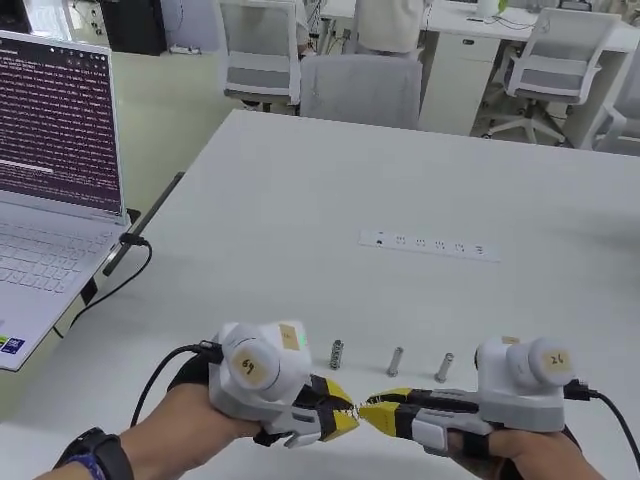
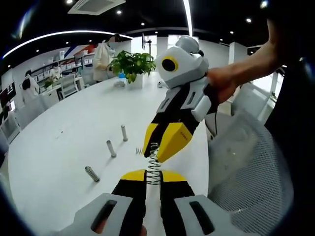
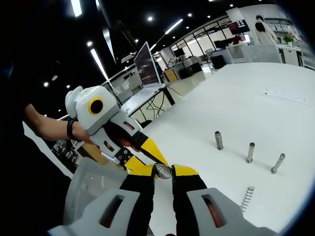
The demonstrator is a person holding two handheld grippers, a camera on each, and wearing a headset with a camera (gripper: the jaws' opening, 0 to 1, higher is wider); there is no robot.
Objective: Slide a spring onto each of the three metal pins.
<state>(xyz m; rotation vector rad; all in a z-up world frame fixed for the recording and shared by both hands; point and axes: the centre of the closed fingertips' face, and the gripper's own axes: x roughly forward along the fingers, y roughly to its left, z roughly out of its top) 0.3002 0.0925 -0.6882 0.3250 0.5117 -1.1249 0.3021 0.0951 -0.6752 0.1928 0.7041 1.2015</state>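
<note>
Two grippers, one in each of my hands, meet tip to tip over the white table [image 1: 300,200].

My left gripper [image 2: 153,176] is clamped on one end of a spring [image 2: 154,162]. My right gripper [image 3: 163,171] is closed on the other end. This spring spans the two pairs of yellow tips, clear of the table top.

Pins counted: three, upright in a row just beyond the grippers.
- The left pin [image 3: 217,133] carries a second spring [image 3: 219,142] around its shaft.
- The middle pin [image 1: 395,361] is bare.
- The right pin [image 1: 444,367] is bare.

Springs counted: three. The third spring [image 3: 247,197] lies loose on the table, on my side of the right pin.

One laptop [image 1: 50,200] stands open at the left. One power strip [image 1: 428,244] lies farther back on the table.
</note>
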